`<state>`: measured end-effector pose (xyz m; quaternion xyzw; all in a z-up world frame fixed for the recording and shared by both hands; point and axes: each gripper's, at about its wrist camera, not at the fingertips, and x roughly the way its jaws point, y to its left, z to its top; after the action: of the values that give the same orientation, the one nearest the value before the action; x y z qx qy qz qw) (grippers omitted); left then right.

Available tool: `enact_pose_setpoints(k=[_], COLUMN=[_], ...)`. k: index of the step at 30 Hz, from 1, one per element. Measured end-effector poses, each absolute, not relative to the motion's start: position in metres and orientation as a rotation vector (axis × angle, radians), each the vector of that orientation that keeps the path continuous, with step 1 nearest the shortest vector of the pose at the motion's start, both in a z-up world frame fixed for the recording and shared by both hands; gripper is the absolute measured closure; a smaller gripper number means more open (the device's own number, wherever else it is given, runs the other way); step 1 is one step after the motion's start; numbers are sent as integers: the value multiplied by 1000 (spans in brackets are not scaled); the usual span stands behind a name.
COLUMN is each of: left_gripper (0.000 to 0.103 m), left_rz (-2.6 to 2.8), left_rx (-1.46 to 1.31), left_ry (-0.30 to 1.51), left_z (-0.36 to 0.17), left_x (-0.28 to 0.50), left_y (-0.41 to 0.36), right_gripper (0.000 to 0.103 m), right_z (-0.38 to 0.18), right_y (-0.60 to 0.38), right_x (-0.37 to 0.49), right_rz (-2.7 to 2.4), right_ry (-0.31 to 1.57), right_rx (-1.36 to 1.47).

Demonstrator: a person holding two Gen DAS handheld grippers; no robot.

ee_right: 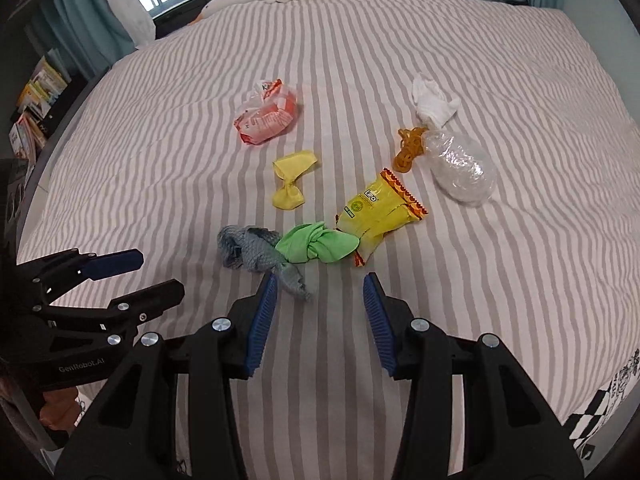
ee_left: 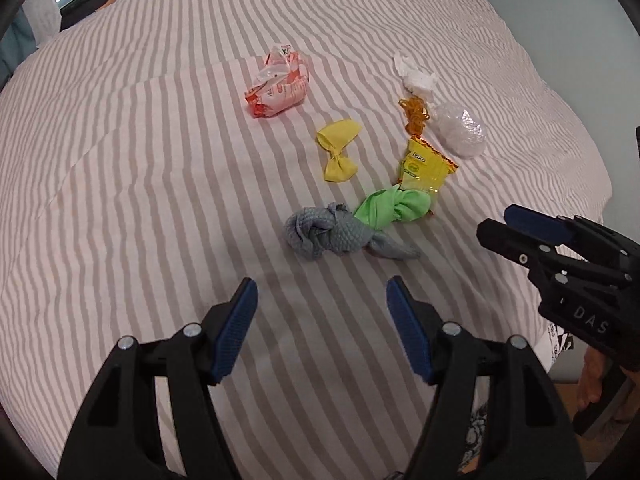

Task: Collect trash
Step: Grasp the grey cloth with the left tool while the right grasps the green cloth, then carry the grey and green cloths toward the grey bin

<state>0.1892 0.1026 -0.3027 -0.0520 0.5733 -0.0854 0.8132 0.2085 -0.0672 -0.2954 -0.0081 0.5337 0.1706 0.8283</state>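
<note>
Both the left gripper (ee_left: 320, 300) and right gripper (ee_right: 320, 296) hang with fingers spread and holding nothing above the striped bed (ee_left: 140, 160), the green cloth (ee_right: 316, 246) at the right gripper's twelve o'clock beside a yellow wrapper (ee_right: 376, 212).

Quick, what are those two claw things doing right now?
Left gripper: open, holding nothing.
Right gripper: open, holding nothing.

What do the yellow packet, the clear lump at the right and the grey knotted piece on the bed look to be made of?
Yellow packet: glossy printed plastic film, going by its sheen and crimped orange edge.
Clear lump: crumpled transparent plastic, with bright glints.
Grey knotted piece: matte knitted or waffle-weave fabric, by its bumpy texture.
</note>
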Motion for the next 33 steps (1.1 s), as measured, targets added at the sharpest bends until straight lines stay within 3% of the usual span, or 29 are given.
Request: enact_pose_setpoints(k=[15, 18, 19, 21, 27, 33], left_gripper=[36, 39, 42, 62, 96, 97], left_rz=[-376, -395, -404, -425, -457, -455], left_rx=[-78, -60, -64, -85, -37, -37], left_ry=[1289, 1279, 1275, 1285, 1266, 1240], left_z=[-380, -383, -383, -382, -370, -349], left_x=[238, 236, 237, 239, 235, 224], left_y=[87, 81, 81, 80, 70, 74], right_gripper=[61, 77, 84, 92, 101, 101], right_z=[-370, -376, -376, -375, -358, -330], right_y=[-49, -45, -43, -39, -36, -50], right_x=[255, 259, 259, 259, 250, 241], right_rz=[338, 369, 382, 410, 434, 420], right_ry=[1236, 1249, 1250, 1249, 1216, 1175], right_rx=[65, 74, 75, 69, 71, 82])
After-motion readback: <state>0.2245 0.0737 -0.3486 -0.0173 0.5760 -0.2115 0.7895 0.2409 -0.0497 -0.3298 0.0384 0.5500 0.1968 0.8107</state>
